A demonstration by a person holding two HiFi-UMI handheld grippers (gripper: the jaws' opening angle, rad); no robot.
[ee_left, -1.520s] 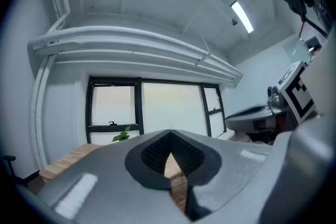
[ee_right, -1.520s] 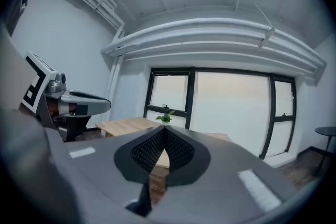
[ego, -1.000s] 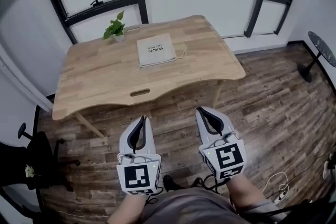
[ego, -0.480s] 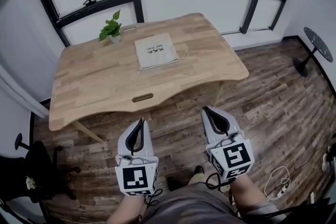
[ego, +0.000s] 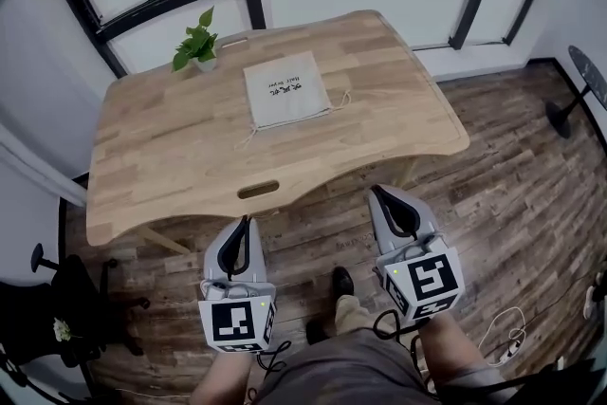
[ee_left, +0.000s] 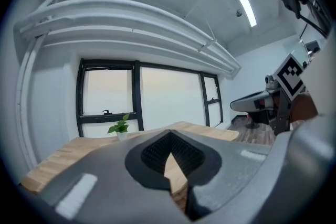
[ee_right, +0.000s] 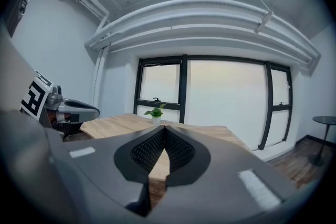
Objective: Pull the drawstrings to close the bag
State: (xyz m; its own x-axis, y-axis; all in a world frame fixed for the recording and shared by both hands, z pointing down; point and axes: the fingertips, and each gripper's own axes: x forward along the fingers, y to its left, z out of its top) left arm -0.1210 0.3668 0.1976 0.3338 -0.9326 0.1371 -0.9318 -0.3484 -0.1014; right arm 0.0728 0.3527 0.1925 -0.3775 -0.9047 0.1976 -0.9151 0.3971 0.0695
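The cloth bag (ego: 285, 90) is lying flat on the wooden table (ego: 171, 156), in the table's far half and a little right of its middle. A potted plant (ego: 194, 45) is standing by the table's far edge, to the left of the bag. The drawstrings (ego: 340, 100) are trailing loose over the tabletop from the bag's right side and from its near left corner, and nothing is touching them. Both grippers are hanging off the table on its near side, over the plank floor (ego: 512, 166) and well apart from the bag. The left gripper (ego: 248, 223) is pointing toward the table's near edge, just short of the handle slot (ego: 258, 191) cut into it. Its jaws are meeting at the tips with nothing between them. The right gripper (ego: 378, 193) is pointing at the same edge further right, near the table's near right corner. Its jaws are likewise pressed together and carrying nothing. A person's shoe (ego: 341, 282) is showing on the floor between the two grippers.
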